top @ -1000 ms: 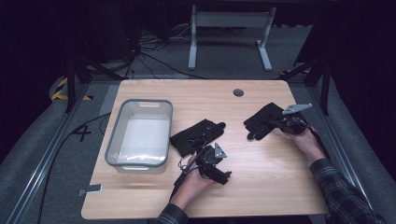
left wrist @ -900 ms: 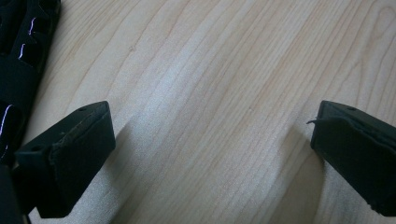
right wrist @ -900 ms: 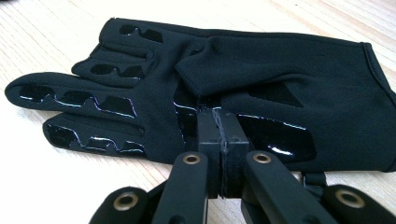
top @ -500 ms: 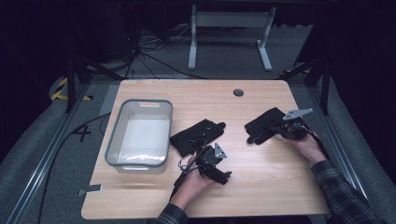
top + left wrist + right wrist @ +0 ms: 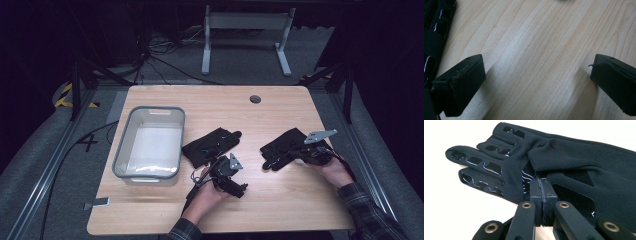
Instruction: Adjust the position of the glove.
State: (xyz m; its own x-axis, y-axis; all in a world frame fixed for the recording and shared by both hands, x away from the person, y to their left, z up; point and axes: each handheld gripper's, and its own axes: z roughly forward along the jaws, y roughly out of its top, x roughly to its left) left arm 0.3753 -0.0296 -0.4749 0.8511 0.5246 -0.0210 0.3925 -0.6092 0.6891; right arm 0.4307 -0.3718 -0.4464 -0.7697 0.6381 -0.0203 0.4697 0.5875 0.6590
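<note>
My right gripper (image 5: 541,191) was pinched tight on a fold of the right-hand glove (image 5: 564,167), which lay on the table (image 5: 280,200) right of centre. Best to drag low and slow toward the bin (image 5: 150,142); thin fabric could slip. Left gripper (image 5: 537,77) stood wide open, holding nothing, beside the other glove (image 5: 210,146).

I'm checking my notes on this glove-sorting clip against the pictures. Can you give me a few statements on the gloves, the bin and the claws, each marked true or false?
1. The right claw is shut on a black fabric glove. True.
2. The left claw grips the other black glove. False: its jaws stand open over bare wooden table.
3. The grey plastic bin holds a glove. False: both gloves lie on the table.
4. The bin sits left of both gloves in the high view. True.
</note>
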